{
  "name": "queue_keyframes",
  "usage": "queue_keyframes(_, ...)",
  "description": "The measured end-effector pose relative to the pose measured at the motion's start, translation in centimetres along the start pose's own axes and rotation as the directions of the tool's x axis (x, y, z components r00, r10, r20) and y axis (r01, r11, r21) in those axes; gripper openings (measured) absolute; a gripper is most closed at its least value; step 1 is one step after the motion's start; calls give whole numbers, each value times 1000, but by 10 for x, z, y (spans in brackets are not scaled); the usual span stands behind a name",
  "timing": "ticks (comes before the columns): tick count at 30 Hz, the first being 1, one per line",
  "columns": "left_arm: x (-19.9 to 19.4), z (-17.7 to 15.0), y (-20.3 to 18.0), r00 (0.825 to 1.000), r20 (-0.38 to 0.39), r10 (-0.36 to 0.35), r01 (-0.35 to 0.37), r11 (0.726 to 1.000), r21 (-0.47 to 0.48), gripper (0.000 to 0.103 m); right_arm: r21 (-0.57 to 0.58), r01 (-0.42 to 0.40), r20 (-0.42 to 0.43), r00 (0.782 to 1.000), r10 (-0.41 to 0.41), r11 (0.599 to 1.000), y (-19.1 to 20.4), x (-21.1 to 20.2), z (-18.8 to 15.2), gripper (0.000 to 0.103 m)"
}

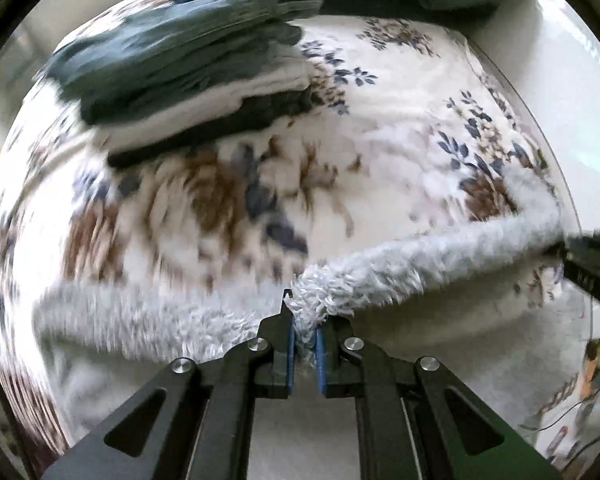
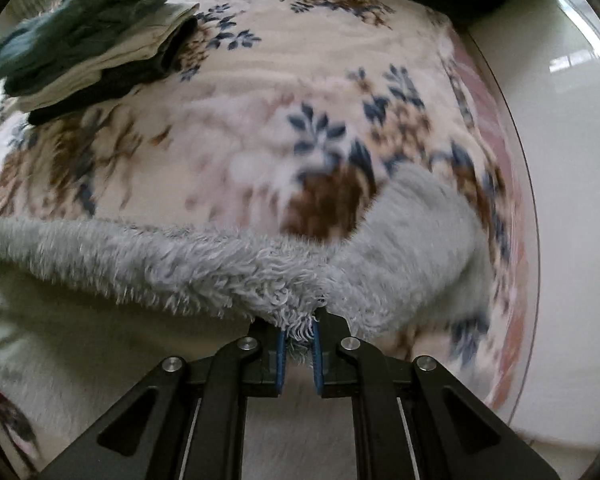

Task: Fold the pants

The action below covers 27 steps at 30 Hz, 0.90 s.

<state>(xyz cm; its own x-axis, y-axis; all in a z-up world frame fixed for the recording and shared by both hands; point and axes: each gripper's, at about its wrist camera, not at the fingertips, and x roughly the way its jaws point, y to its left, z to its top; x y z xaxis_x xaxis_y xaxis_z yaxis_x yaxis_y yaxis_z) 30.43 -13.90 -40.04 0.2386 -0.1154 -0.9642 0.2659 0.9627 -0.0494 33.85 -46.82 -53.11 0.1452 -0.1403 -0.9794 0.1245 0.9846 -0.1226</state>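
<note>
both claws, left claw (image 1: 305, 344) & right claw (image 2: 299, 354), clamped on fluffy pale-grey fleece pants (image 2: 204, 264) edge, stretched over floral blanket (image 2: 260, 120). soft, floppy, light; grip hem corners.

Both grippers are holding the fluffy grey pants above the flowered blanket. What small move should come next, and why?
Probably carry both held corners forward together and lay the edge down on the blanket. The left gripper and right gripper are each shut on the fluffy grey pants, whose edge hangs stretched between them over the flowered blanket. The stack of folded clothes lies further back, so keep short of it.
</note>
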Motion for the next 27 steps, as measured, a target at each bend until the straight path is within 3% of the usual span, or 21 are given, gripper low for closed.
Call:
queue_keyframes(5,22,-83,11,999,-41,5,-10,993,-119,6,-11,-34,-10,999,34,999,2,-10,-97,11)
queue_keyframes(8,37,-134,2,992,-125,-4,-19,983,-185,5,-31,-41,-73,997,39,999,3,6,-147,11)
queue_keyframes(11,71,-173,-4,974,-226,-24,-29,973,-230,5,-53,-41,-150,988,33,998,6,35,-183,12)
queue_keyframes(14,103,-193,-3,958,-286,-22,-50,969,-244,8,-50,-51,-242,970,38,997,6,63,-204,24)
queue_keyframes(17,95,-189,4,963,-266,-41,-42,954,-298,14,-31,-95,-261,962,84,995,3,59,-214,46)
queue_keyframes(18,86,-188,5,968,-245,-46,-31,953,-302,18,-10,-114,-255,961,108,993,-1,51,-216,62)
queue_keyframes(19,78,-187,3,970,-242,-33,-39,957,-287,29,15,-133,-253,958,132,991,-6,44,-219,79)
queue_keyframes(20,69,-186,0,971,-241,-6,-60,962,-267,46,61,-148,-247,956,158,987,-15,35,-223,85)
queue_keyframes(21,61,-186,-1,973,-229,0,-63,961,-268,55,121,-155,-228,957,179,980,-27,25,-227,86)
queue_keyframes(22,55,-185,-2,976,-217,3,-63,960,-272,75,189,-164,-207,957,203,968,-41,16,-230,86)
queue_keyframes(23,52,-184,-2,978,-207,6,-63,960,-271,84,251,-168,-189,957,219,953,-55,10,-232,86)
queue_keyframes(27,45,-165,-10,985,-146,93,-126,964,-235,84,432,-120,-133,972,195,894,-107,12,-221,86)
